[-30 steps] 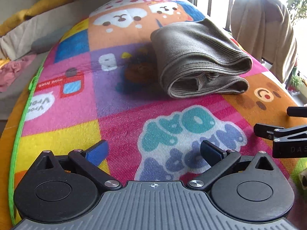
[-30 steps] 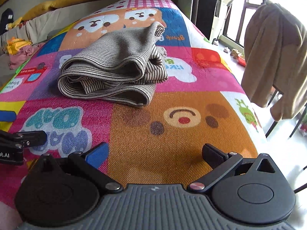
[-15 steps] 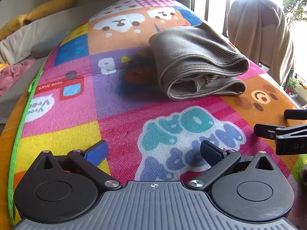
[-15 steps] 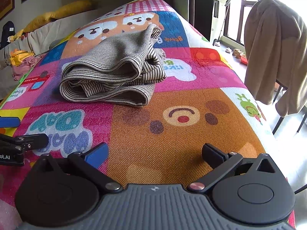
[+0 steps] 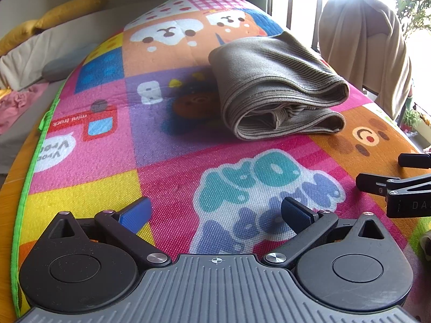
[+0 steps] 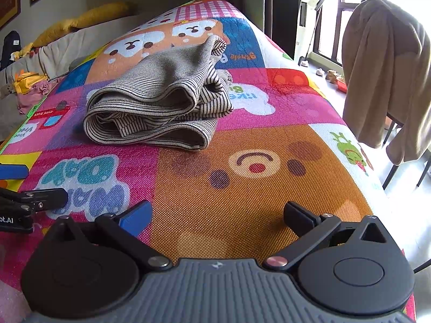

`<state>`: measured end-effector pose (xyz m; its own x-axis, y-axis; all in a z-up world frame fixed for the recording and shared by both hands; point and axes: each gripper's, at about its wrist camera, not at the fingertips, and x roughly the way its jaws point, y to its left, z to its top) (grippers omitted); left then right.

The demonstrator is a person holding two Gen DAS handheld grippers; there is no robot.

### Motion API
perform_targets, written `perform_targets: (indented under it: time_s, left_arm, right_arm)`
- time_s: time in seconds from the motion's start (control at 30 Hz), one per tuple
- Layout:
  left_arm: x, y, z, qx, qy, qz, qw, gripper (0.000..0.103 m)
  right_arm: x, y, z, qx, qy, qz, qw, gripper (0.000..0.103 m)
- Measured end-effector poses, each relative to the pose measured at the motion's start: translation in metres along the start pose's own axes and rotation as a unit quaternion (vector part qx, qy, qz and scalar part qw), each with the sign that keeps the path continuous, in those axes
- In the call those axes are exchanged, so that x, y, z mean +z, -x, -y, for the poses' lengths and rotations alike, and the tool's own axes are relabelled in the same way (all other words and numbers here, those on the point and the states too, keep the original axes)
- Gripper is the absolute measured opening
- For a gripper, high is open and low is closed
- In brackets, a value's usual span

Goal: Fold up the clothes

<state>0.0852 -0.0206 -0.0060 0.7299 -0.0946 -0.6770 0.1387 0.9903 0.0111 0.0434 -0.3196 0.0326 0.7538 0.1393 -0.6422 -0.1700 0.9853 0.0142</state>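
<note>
A beige-and-black striped garment [image 5: 274,86] [image 6: 161,102] lies folded in a thick bundle on the colourful cartoon play mat [image 5: 113,145] [image 6: 242,193]. My left gripper [image 5: 215,212] hovers over the near part of the mat, well short of the bundle, open with nothing between its blue-padded fingers [image 5: 136,211]. My right gripper [image 6: 215,212] is open too and empty, over the brown bear patch to the right of the bundle. Each gripper shows at the edge of the other's view: the right gripper [image 5: 393,177], the left gripper [image 6: 29,188].
A beige cloth [image 6: 385,80] [image 5: 363,53] hangs over a chair beyond the mat's right edge, by the window. To the left, a bed holds a yellow pillow [image 6: 80,18] [image 5: 54,18] and pink clothes [image 5: 16,102] [image 6: 32,91]. The mat has a green border [image 5: 24,185] on its left side.
Both grippers have drawn back slightly and risen, so the folded garment sits a little farther away. The garment has not moved. Both stay open.
</note>
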Motion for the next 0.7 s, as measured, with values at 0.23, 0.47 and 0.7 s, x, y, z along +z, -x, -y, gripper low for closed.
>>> perform_targets:
  time_s: [0.23, 0.47, 0.7]
  left_arm:
    - [0.0003, -0.0002, -0.0006, 0.0, -0.001, 0.0, 1.0, 0.103]
    - [0.0003, -0.0004, -0.0006, 0.0, -0.001, 0.0, 1.0, 0.103]
    - [0.0008, -0.0005, -0.0013, -0.001, -0.002, -0.001, 1.0, 0.103]
  right_arm:
    - [0.0001, -0.0004, 0.0005, 0.001, 0.001, 0.0, 1.0, 0.103]
    - [0.0007, -0.0016, 0.0014, 0.002, 0.002, 0.0, 1.0, 0.103]
    - [0.0, -0.0008, 0.0013, 0.002, 0.001, 0.0, 1.0, 0.103]
